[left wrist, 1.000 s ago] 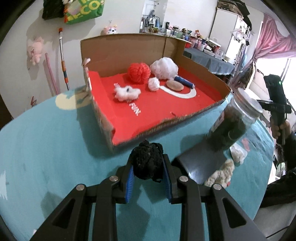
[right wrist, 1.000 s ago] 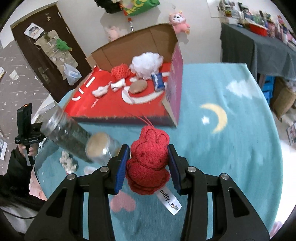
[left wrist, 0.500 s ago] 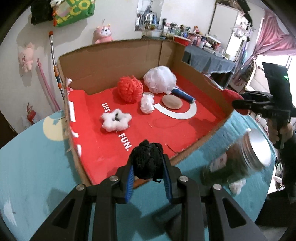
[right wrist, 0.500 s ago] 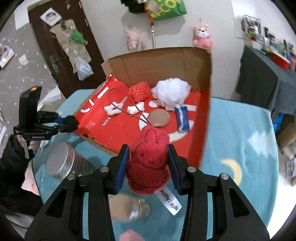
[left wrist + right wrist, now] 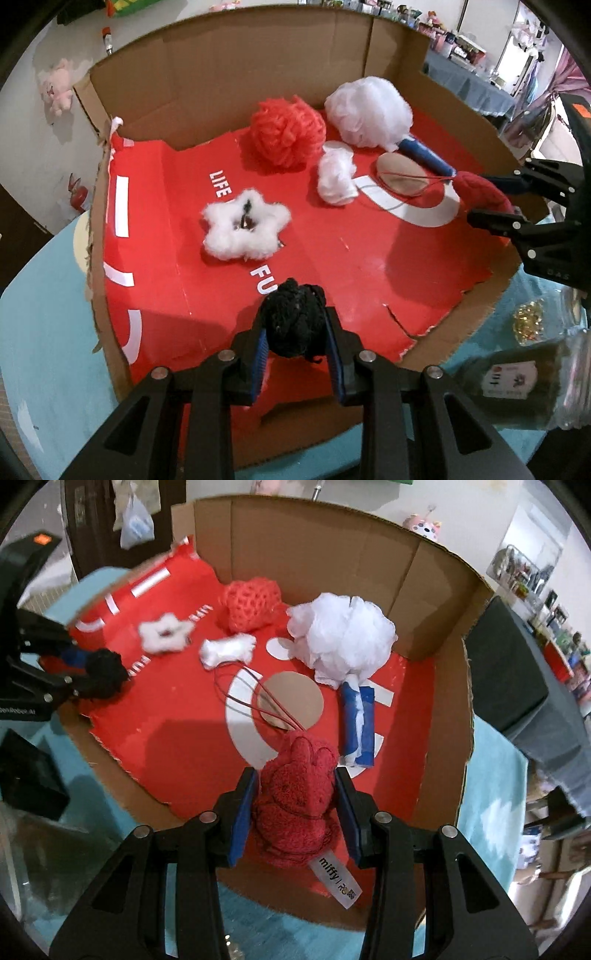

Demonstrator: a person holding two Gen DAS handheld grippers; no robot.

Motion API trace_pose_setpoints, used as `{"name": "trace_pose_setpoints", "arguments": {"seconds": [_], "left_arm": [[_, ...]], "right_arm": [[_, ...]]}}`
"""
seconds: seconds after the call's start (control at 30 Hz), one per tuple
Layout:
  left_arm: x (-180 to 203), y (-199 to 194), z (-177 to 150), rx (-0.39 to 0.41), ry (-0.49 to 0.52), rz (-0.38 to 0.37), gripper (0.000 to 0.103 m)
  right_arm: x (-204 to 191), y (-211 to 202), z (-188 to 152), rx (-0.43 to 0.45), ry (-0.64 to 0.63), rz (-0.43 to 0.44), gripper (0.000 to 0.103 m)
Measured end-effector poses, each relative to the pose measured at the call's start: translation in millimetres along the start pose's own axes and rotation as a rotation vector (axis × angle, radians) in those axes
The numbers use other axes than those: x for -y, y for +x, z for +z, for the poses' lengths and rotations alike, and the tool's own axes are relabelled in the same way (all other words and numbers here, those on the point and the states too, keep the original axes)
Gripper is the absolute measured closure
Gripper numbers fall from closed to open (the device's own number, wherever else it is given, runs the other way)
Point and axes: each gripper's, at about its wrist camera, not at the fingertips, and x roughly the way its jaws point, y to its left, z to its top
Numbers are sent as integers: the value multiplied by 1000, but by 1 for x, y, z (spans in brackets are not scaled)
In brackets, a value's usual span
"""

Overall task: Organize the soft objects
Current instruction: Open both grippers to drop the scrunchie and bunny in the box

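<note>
Crocheted red yarn makes up the red bunny toy [image 5: 295, 794] that your right gripper [image 5: 295, 805] holds, squeezed between the blue pads at the bottom centre of the right wrist view. It looks light and squashy, so a pinch across the thick body, as you have now, should hold. Its thin red hanging loop [image 5: 255, 698] and the white label [image 5: 338, 877] trail loose and could snag on the cardboard box [image 5: 332, 554]. You can make out two ear bumps on top and a tight knitted texture.

Your left gripper [image 5: 295, 343] is clamped narrow on a black fuzzy ball [image 5: 293, 323], low in the middle of the left wrist view, over the box's near edge. It too looks weightless and compressible, and loose fibres may cling to the pads on release.

Both toys hang over the red box floor [image 5: 332, 258], where a white star puff [image 5: 245, 229], a red yarn ball [image 5: 286, 133] and a white mesh sponge [image 5: 369, 110] already lie further up the frame.
</note>
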Motion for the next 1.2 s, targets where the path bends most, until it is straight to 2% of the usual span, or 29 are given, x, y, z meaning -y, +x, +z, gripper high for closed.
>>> {"name": "trace_pose_setpoints", "arguments": {"seconds": [0.43, 0.67, 0.83, 0.9, 1.13, 1.2], "left_arm": [[-4, 7, 2, -1, 6, 18, 72], [-1, 7, 3, -3, 2, 19, 68], [-1, 7, 3, 1, 0, 19, 62], [-1, 6, 2, 7, -2, 19, 54], [-1, -15, 1, 76, -18, 11, 41], [0, -25, -1, 104, -25, 10, 33]], "right_arm": [[4, 21, 1, -66, 30, 8, 60], [3, 23, 0, -74, 24, 1, 59], [2, 26, 2, -76, 26, 5, 57], [2, 26, 3, -76, 28, 7, 55], [3, 17, 5, -49, 52, 13, 50], [5, 11, 7, -39, 61, 13, 50]]}}
